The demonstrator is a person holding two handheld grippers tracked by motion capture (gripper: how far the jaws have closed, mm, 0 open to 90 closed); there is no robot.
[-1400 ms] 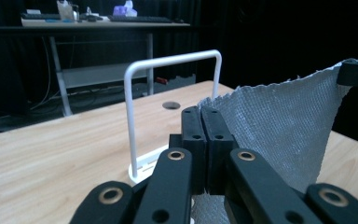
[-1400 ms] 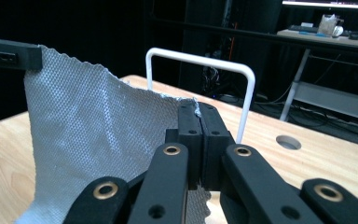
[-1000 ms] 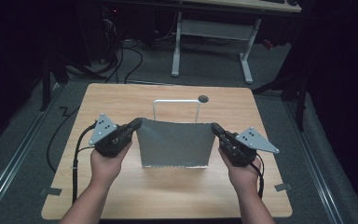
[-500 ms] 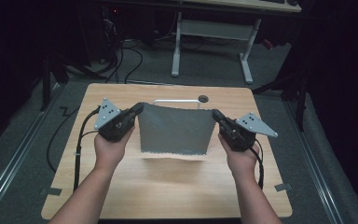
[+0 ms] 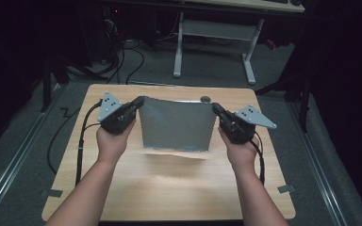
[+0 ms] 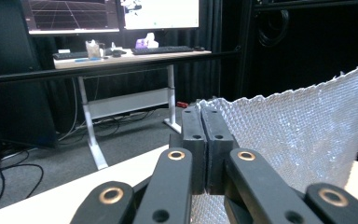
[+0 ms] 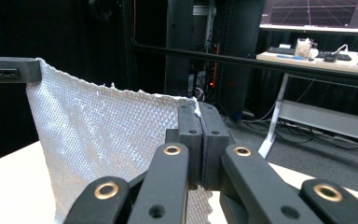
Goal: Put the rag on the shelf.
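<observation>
Hanging between both hands, the grey cloth (image 5: 176,125) sits clear above the bench (image 5: 169,188); left tool (image 5: 138,101) and right tool (image 5: 215,109) each pinch an upper corner, so it spreads flat.

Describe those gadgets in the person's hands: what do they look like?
Each hand holds a black tool. The left tool and right tool each carry a grey three-cornered plate with small holes on top and trail a black cable. Up close, two flat black pads sit on arms with brass-coloured rivets. The forearms are sleeveless.

Grey waffle-weave cloth (image 5: 176,125), black tools, light wooden table (image 5: 169,188)
</observation>
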